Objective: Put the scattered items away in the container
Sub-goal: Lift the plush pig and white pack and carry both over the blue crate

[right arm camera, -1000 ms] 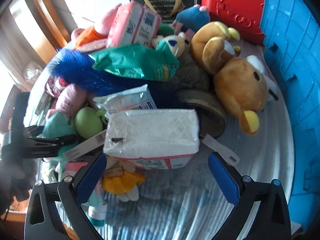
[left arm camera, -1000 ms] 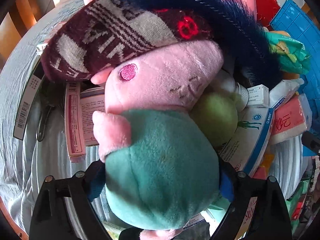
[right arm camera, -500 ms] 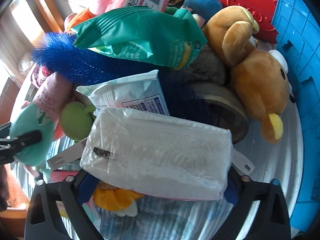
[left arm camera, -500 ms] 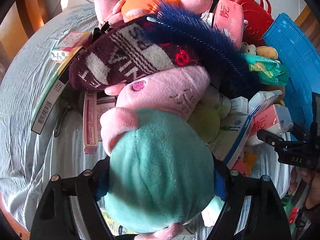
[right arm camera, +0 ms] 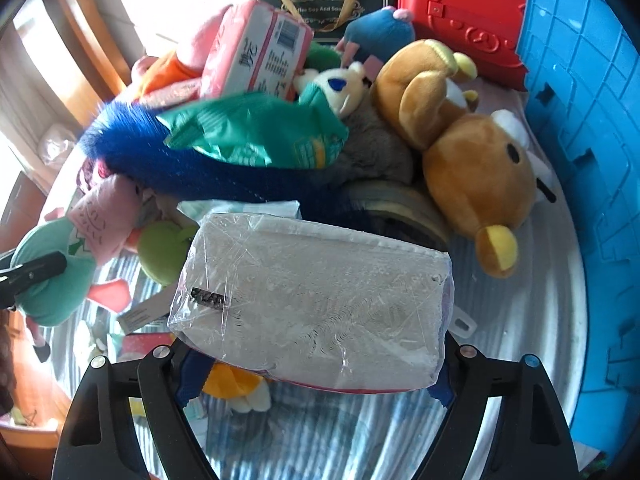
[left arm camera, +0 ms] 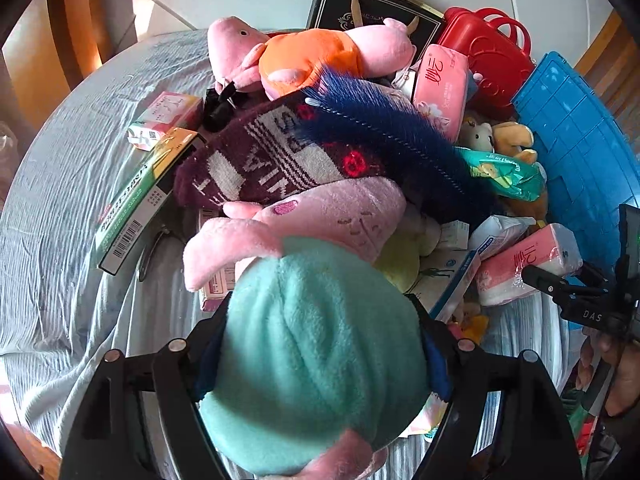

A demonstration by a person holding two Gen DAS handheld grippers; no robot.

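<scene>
left tongs pinch the teal body of a pink pig plush, held above the cluttered tabletop; right tongs, jaws just closing, clamp a clear-wrapped tissue pack w/ blue crate at right, beside the pile

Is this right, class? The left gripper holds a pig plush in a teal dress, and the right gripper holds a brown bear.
Not quite. The right gripper holds a plastic-wrapped tissue pack, not the bear, which lies untouched beside the blue container, as the right wrist view shows. The left gripper does hold the pig plush.
</scene>
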